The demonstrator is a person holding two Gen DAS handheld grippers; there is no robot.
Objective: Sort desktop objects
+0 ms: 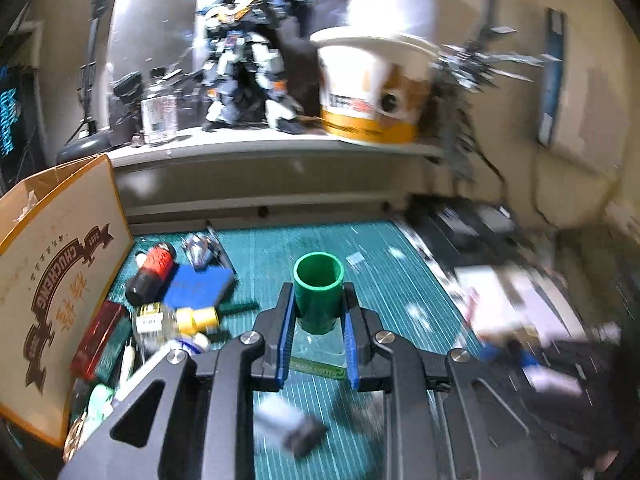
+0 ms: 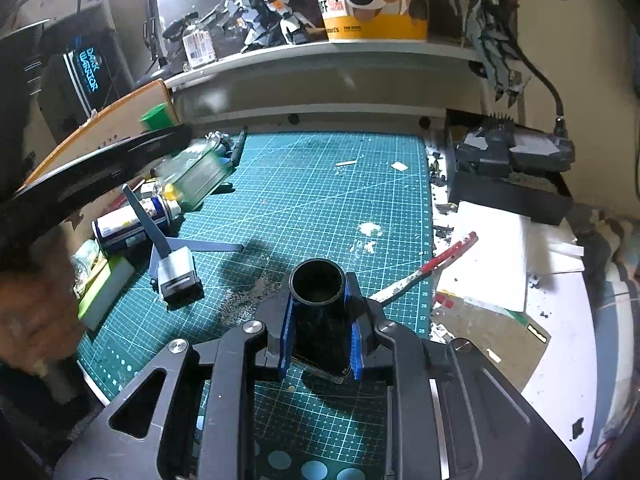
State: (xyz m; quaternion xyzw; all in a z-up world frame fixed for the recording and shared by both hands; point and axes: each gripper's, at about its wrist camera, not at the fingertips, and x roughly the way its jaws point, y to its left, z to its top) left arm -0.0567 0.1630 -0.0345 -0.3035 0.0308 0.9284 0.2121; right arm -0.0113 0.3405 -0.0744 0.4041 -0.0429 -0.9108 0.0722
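Observation:
My left gripper (image 1: 319,308) is shut on a bottle with a green cap (image 1: 319,290) and holds it above the green cutting mat (image 1: 400,280). The same green cap (image 2: 157,117) shows at the left of the right wrist view, with the left gripper's black body (image 2: 92,168) in front of the box. My right gripper (image 2: 318,312) is shut on a bottle with a black cap (image 2: 318,300) and holds it over the mat (image 2: 320,200). Several small bottles and jars (image 1: 176,316) lie piled at the mat's left, beside an orange and white cardboard box (image 1: 60,280).
A shelf (image 1: 260,144) above the desk holds a robot model (image 1: 244,60), a dog-print paper bucket (image 1: 372,88) and a clear bottle (image 1: 159,114). A grey model part (image 2: 178,268), a red-handled tool (image 2: 432,268), white paper (image 2: 492,256) and a dark tray (image 2: 508,168) lie on the desk.

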